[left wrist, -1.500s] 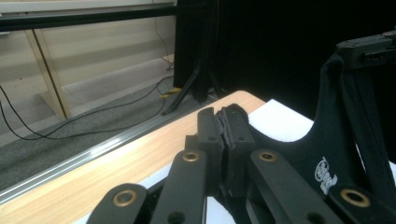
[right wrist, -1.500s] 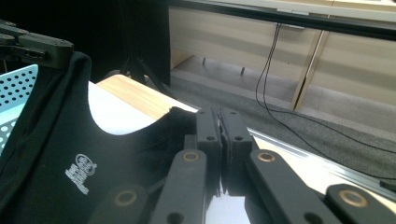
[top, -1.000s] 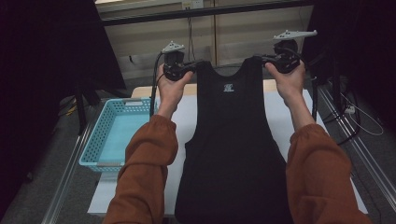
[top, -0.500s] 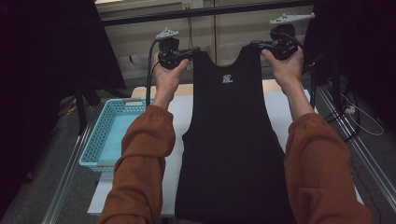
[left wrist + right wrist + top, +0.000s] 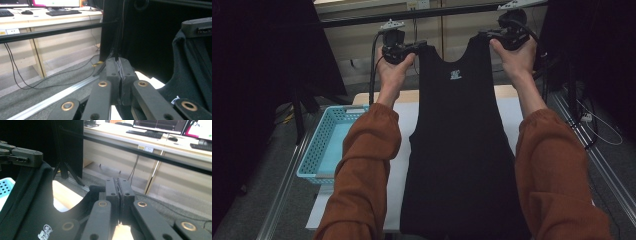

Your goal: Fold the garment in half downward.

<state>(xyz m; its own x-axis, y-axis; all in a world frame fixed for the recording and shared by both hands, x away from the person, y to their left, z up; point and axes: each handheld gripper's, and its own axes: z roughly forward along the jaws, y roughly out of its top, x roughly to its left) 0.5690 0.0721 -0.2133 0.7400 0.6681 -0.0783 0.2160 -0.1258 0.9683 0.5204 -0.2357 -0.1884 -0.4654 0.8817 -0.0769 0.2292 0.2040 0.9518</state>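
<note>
Above the white table (image 5: 512, 107), two grippers (left (image 5: 404, 49), right (image 5: 497, 35)) hold one black tank top (image 5: 459, 150), jaws clamped on its straps.

**Both arms raised, claws clamped**

My forearms reach up toward twelve o'clock. My left claw (image 5: 414, 47) sits at eleven, my right claw (image 5: 489, 35) at one, each with jaws pressed together on a pinch of black fabric.
</note>
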